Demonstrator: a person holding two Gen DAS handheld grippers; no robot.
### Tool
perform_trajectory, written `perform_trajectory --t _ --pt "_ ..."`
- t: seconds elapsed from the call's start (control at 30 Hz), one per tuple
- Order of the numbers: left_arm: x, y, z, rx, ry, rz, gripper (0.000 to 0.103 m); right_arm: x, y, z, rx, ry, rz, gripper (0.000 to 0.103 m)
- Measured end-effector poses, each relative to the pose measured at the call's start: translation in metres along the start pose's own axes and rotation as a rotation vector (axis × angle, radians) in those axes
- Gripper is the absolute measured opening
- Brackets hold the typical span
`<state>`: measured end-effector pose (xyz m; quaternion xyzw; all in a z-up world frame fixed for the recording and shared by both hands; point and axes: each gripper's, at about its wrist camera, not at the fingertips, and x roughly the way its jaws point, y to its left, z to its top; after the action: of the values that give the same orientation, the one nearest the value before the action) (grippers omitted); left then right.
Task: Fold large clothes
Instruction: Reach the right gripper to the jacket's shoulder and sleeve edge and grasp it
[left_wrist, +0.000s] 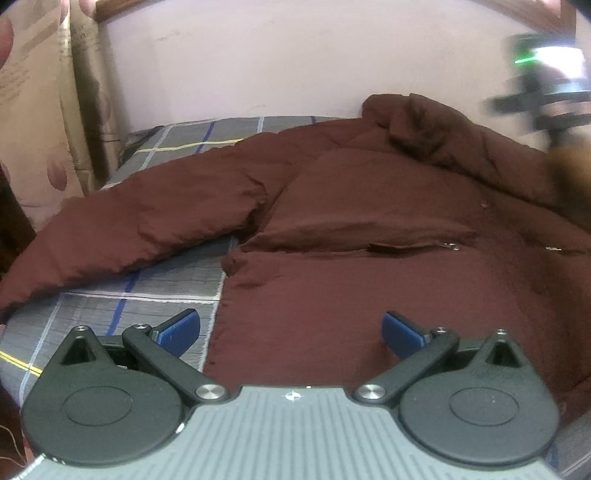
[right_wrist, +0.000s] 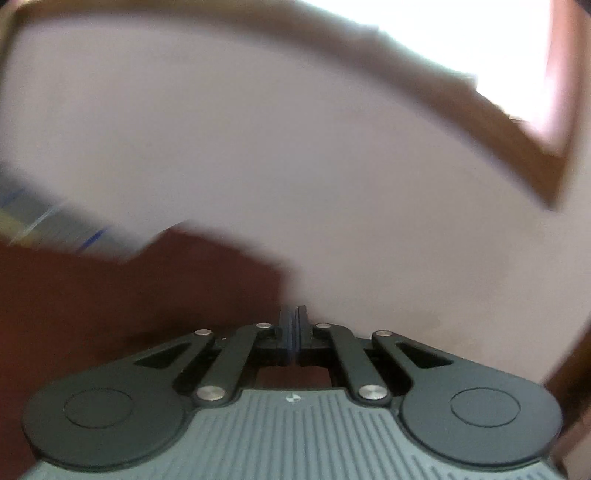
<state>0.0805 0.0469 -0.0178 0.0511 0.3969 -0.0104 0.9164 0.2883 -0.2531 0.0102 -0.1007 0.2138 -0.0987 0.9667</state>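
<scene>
We take the step in hand to be the first fold of the jacket (left_wrist: 369, 206), likely bringing a side or a sleeve in over the chest. To do it well we should grip a thick edge, cuff or hem rather than the slick face of the cloth, lift only enough to clear the padding, and lay the part flat so no air bulges under it.

Our left gripper (left_wrist: 291, 328) hangs wide open with nothing in it, just above the jacket's near hem. Our right gripper (right_wrist: 293, 328) has its pads pressed together; we cannot tell whether a thin bit of cloth is caught there, since that view is blurred.

The jacket is dark reddish-brown, puffy and wrinkled, lying front-up on the grey checked bedsheet (left_wrist: 155, 284). Its sleeve (left_wrist: 140, 229) stretches out to the left of the body, its collar (left_wrist: 413, 122) lies bunched at the far end near the wall (left_wrist: 258, 62), and a slit pocket with a zip pull crosses the front.
</scene>
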Motion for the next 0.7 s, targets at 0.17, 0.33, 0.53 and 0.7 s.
perform_trajectory --t 0.17,0.33,0.53,0.7 --pt "-0.010 0.001 0.002 0.001 -0.017 0.014 0.103 -0.065 -0.181 -0.011 0.160 -0.059 -0.240 0.002" --pt "-0.016 -0.006 0.003 0.019 -0.028 0.034 0.103 -0.119 -0.318 -0.063 0.302 0.044 -0.364 0.003" --pt "-0.027 -0.015 0.008 0.016 -0.059 0.043 0.103 -0.122 -0.219 -0.078 0.262 0.043 0.022 0.035" --pt "-0.027 -0.019 0.006 0.044 -0.060 0.043 0.103 -0.090 -0.072 -0.062 0.218 0.015 0.292 0.094"
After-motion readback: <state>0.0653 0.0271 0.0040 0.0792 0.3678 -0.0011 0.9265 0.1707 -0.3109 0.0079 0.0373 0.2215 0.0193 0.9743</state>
